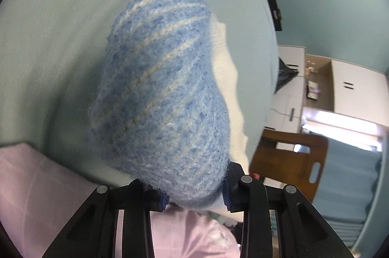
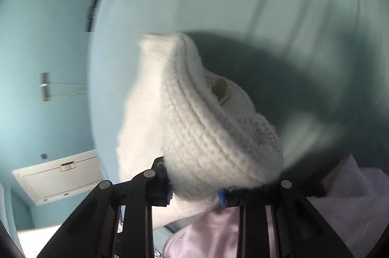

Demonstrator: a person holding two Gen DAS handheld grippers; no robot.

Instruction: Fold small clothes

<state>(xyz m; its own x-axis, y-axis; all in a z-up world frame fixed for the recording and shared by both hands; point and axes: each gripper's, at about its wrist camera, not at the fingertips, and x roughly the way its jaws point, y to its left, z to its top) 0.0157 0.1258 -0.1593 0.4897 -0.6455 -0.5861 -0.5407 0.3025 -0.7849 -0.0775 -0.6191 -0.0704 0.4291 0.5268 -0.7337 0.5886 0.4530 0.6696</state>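
We see the left gripper (image 1: 194,200) at bottom centre of its view, jaws partway closed w/ a blue-and-white striped knit (image 1: 160,99) pinched between the blue pads (image 1: 163,201). The knit fills mid-frame, lifted up toward the lens, above a pale green sheet (image 1: 60,26). A white part (image 1: 228,87) of the garment shows just right of the blue, along its edge. Pink cloth (image 1: 36,185) lies lower left and under the gripper. At right: wooden chair (image 1: 291,160), white cabinets (image 1: 357,92).

In the right view, the right gripper (image 2: 195,196) sits bottom centre, jaws partway closed on the white knit (image 2: 214,136), which bulges up mid-frame; a button (image 2: 220,90) shows on it. Image is motion-blurred. Green sheet (image 2: 267,2) behind, w/ the knit's shadow on it; pink cloth (image 2: 352,197) lower right. Blue wall (image 2: 48,39) at left.

Whether both grippers hold one garment or two, we can't tell for sure.
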